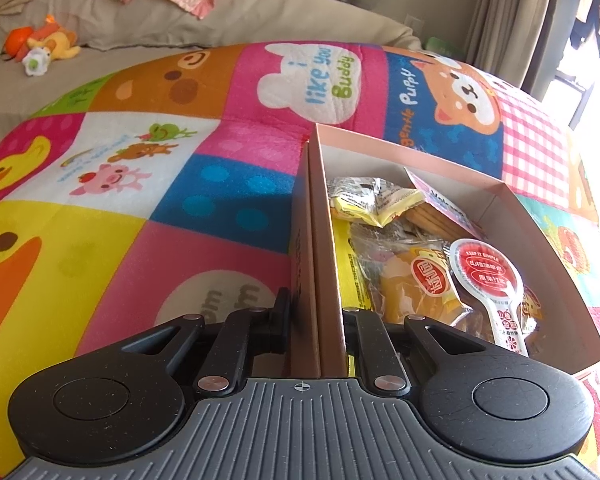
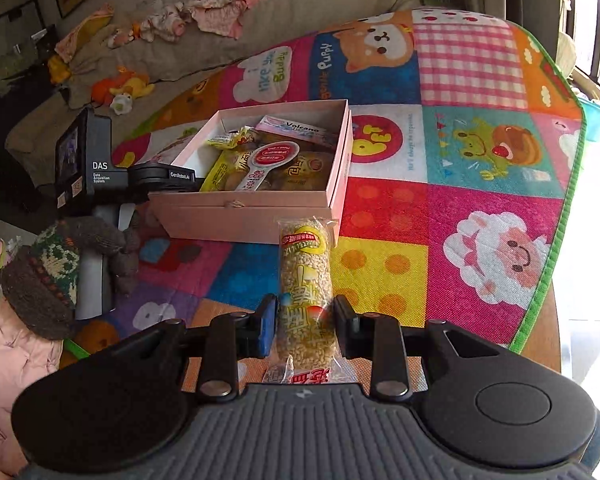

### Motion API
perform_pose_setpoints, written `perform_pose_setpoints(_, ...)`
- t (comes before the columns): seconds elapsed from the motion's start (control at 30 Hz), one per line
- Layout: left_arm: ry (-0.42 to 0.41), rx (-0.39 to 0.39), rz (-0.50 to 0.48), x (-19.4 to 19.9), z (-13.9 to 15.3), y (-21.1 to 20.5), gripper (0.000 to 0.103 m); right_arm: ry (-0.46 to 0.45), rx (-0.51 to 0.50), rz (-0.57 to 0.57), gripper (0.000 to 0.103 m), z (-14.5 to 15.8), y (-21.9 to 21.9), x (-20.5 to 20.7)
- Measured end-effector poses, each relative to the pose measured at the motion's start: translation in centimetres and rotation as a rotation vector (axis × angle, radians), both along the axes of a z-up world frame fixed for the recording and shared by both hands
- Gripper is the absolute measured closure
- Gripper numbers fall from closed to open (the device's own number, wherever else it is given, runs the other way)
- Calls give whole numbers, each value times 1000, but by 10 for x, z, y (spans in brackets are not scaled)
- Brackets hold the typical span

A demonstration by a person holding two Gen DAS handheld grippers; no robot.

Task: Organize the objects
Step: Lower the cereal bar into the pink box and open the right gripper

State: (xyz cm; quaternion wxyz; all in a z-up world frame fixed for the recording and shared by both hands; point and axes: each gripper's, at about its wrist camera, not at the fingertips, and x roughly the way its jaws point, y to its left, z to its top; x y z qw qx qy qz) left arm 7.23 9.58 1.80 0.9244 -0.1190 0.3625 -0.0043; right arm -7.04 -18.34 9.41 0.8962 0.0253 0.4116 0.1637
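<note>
A pink cardboard box [image 2: 260, 210] holding several wrapped snacks [image 2: 268, 162] sits on a colourful play mat [image 2: 480, 200]. My left gripper [image 1: 316, 320] is shut on the box's left wall [image 1: 320, 240], one finger outside and one inside. The snacks show in the left wrist view [image 1: 440, 276] too, to the right of the wall. My right gripper [image 2: 306, 320] is shut on a long puffed-rice bar [image 2: 305, 276] in a clear wrapper. It holds the bar just in front of the box's near wall. The left gripper shows in the right wrist view [image 2: 160, 174] at the box's left side.
A beige sofa [image 2: 300, 12] with clothes and soft toys [image 2: 120, 88] stands behind the mat. A gloved hand [image 2: 60, 272] holds the left gripper's handle. The mat's green edge [image 2: 552, 264] and a wooden table rim lie at the right.
</note>
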Motion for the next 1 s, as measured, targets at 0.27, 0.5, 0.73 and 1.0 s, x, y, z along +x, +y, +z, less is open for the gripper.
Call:
perform_pose_setpoints(0.27, -6, -11, -4, -3, 0, 1, 87, -69, 150, 20, 73, 37, 27, 54)
perform_pose_setpoints(0.5, -5, -32, -9, -2, -1, 5, 86, -75, 183, 46, 73, 27, 86, 117)
perform_pose_setpoints(0.73, -6, -37, -8, -3, -1, 6, 86, -19, 245, 23, 62, 2, 100, 144)
perform_pose_setpoints(1.0, -6, -39, -5, -4, -1, 5, 86, -120, 130, -17, 37, 2, 71, 111)
